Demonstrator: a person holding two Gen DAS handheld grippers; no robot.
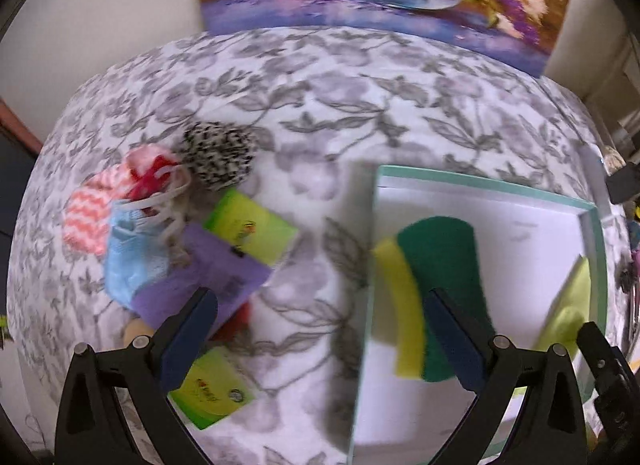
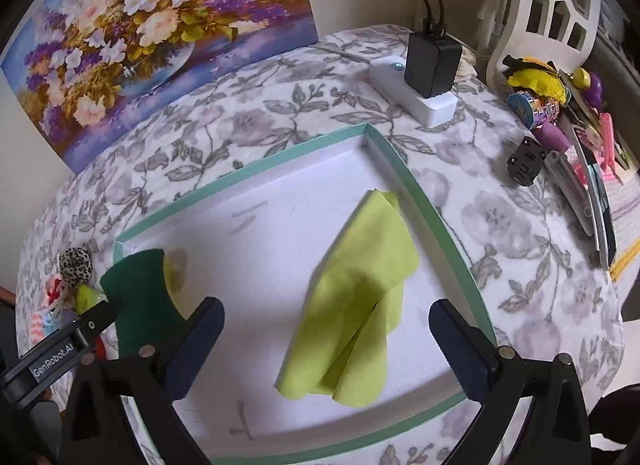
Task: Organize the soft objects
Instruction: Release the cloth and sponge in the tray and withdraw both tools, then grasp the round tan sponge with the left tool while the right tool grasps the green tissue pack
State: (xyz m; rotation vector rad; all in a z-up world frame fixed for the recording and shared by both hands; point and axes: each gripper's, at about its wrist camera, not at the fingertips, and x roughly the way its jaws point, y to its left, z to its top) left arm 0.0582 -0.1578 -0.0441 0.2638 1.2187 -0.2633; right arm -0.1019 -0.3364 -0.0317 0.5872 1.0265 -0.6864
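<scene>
A white shallow box with a teal rim (image 1: 484,187) (image 2: 304,145) lies on the flowered tablecloth. In it a green-and-yellow sponge (image 1: 436,265) (image 2: 136,293) sits at the left end, blurred, beside the right finger of my left gripper (image 1: 320,341), whose jaws stand wide open over the box edge. A lime cloth (image 2: 360,265) (image 1: 568,317) lies crumpled in the box's right half, under my right gripper (image 2: 326,345), also wide open, its pads clear of the cloth. Left of the box is a heap: a black-and-white pompom (image 1: 220,155), pink chevron knit (image 1: 88,221), blue knit (image 1: 132,265), purple cloth (image 1: 208,277).
Green packets (image 1: 252,225) (image 1: 212,389) lie by the heap. A flower painting (image 2: 152,33) leans on the back wall. A white power strip with a black adapter (image 2: 432,77) stands behind the box. Tape rolls, clips and trinkets (image 2: 560,117) crowd the table's right edge.
</scene>
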